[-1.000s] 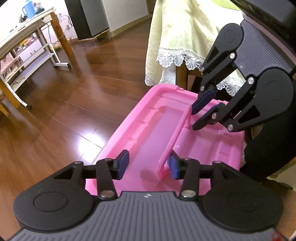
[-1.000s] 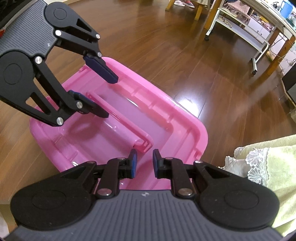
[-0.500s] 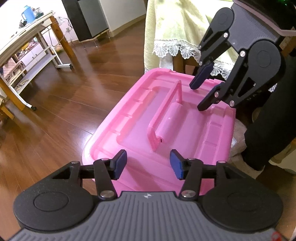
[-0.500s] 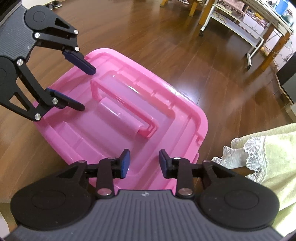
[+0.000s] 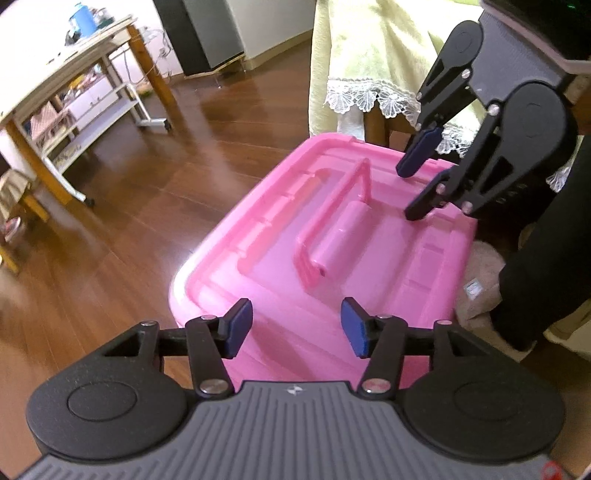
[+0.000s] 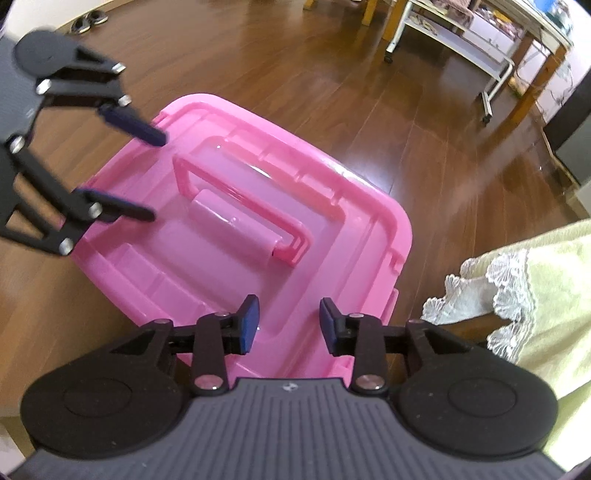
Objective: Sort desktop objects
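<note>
Box (image 5: pixel 332 258) sits lidded between left tongs (image 5: pixel 296 328) and right tongs (image 6: pixel 289 329), both spread, empty.

A glossy dark-brown wooden plank floor (image 5: pixel 122 206) fills the room and mirrors pale patches of light. A wooden-legged side table with white metal shelves on castors (image 5: pixel 92 92) stands against the far wall, a blue kettle-like container (image 5: pixel 82 17) on its top. A pale yellow-green cloth with a white lace hem (image 5: pixel 373 55) hangs nearby, beside a dark cabinet (image 5: pixel 199 33) at the white wall.
</note>
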The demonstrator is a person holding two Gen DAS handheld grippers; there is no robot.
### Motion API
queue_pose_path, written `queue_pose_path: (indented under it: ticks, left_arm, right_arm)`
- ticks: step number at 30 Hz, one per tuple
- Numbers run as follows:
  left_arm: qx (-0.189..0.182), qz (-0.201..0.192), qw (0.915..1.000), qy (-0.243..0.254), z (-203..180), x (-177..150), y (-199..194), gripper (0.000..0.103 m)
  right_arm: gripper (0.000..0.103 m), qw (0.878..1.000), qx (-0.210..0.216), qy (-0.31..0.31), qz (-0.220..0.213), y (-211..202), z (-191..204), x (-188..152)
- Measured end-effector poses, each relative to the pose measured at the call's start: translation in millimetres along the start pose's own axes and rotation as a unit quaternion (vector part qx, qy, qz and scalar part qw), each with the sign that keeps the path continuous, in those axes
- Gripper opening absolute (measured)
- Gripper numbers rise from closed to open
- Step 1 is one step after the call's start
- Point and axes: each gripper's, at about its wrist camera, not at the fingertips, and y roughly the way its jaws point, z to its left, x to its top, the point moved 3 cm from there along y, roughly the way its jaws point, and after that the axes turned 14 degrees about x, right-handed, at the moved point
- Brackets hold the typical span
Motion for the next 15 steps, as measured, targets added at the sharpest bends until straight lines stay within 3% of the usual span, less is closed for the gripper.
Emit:
queue_pose_path:
  ticks: [6,15]
  left_arm:
    - [0.029,-0.008,0.9990,-0.033,9,-9,-16,0.058]
    - [0.047,0.023,0.9955,-0.079,35,-20,-10,0.064]
  right_arm:
    - [0.034,1.000,-0.011,0.005,0.000,-3,-1,-4]
    - [0.039,0.998,-0.036,0.038,-0.030,-17,-8,-11]
